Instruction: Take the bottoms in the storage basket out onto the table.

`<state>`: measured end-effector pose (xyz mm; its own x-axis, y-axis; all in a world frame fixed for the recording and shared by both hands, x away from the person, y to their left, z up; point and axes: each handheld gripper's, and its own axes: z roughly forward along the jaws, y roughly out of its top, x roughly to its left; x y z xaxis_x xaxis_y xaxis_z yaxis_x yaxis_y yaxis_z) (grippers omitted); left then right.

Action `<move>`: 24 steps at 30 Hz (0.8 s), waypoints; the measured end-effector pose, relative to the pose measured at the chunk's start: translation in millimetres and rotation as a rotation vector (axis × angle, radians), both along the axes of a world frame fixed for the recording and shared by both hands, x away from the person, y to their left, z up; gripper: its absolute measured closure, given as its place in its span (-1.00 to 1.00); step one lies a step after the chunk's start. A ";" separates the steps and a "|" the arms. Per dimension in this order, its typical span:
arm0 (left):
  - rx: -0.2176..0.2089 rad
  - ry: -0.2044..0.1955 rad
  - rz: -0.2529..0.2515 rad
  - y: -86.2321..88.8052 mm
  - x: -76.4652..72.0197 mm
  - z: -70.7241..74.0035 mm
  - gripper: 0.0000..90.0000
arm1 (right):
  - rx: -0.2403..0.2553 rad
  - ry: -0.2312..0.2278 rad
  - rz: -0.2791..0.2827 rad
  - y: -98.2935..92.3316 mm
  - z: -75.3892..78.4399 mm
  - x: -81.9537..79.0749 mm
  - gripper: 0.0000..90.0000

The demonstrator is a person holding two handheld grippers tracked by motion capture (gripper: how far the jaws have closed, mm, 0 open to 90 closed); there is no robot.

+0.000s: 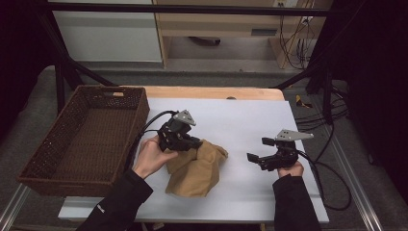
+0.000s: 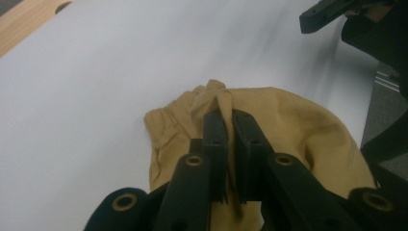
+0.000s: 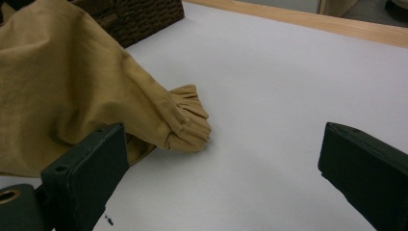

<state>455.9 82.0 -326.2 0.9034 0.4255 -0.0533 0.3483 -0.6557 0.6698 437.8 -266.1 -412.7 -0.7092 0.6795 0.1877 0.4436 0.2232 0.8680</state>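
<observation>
A crumpled tan cloth [image 1: 197, 168] with a gathered elastic hem lies on the white table cover [image 1: 250, 115]. My left gripper [image 1: 195, 143] sits at the cloth's upper left edge. In the left gripper view its jaws [image 2: 230, 118] are pinched together on a raised fold of the cloth [image 2: 298, 125]. My right gripper [image 1: 259, 149] hovers to the right of the cloth, apart from it and pointing toward it. In the right gripper view the jaws [image 3: 223, 144] stand wide apart with only bare table between them, and the cloth [image 3: 72, 72] is at the left.
A large dark wicker basket [image 1: 72, 110] stands at the table's left, close to my left hand; its corner [image 3: 144, 14] shows behind the cloth. A wooden table edge [image 1: 211, 92] runs along the back. Cables trail off the right side.
</observation>
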 end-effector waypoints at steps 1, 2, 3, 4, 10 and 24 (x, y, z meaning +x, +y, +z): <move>0.001 0.002 -0.001 0.3 0.0 -1.6 0.84 | -0.001 0.000 0.000 0.0 -0.1 0.1 -0.91; -0.001 0.008 -0.002 0.6 0.1 -3.0 0.82 | -0.001 0.000 0.000 0.1 -0.2 0.1 -0.91; -0.003 0.016 -0.004 1.0 0.4 -4.1 0.78 | -0.001 0.000 0.001 0.2 -0.2 0.1 -0.91; -0.006 0.021 -0.006 1.5 0.7 -5.1 0.73 | -0.001 0.001 0.001 0.3 -0.2 0.1 -0.91; -0.026 0.043 0.003 4.5 1.6 -7.9 0.20 | -0.001 0.002 0.001 0.3 -0.3 0.1 -0.91; -0.048 -0.023 0.066 10.9 -3.1 -3.5 -0.89 | -0.005 0.003 0.001 0.1 -0.4 0.3 -0.91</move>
